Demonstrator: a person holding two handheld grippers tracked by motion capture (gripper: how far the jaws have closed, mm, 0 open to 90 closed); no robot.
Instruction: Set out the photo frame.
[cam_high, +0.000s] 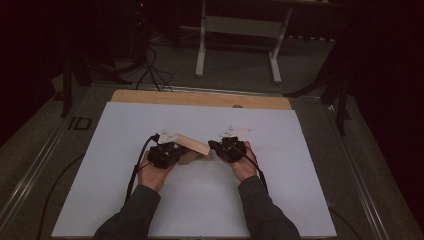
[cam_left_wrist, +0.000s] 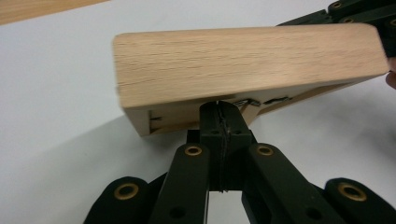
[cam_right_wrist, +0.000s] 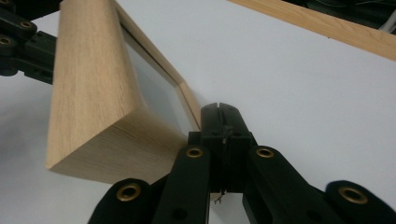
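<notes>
A light wooden picture frame (cam_high: 192, 144) sits tilted on the white sheet, between my two grippers. My left gripper (cam_high: 181, 150) is shut, and in the left gripper view its closed tips (cam_left_wrist: 219, 109) touch the underside of the frame (cam_left_wrist: 252, 60) near small metal clips. My right gripper (cam_high: 212, 145) is also shut; its closed tips (cam_right_wrist: 219, 112) rest against the inner edge of the frame (cam_right_wrist: 93, 102) beside the glass. I cannot tell whether either pair pinches anything thin. Each gripper view shows the other gripper beyond the frame's far end.
A white sheet (cam_high: 200, 200) covers most of the wooden tabletop (cam_high: 200, 98), with room all around the hands. Behind the table stand the white legs of a desk (cam_high: 200, 50), and cables (cam_high: 150, 70) lie on the dark floor.
</notes>
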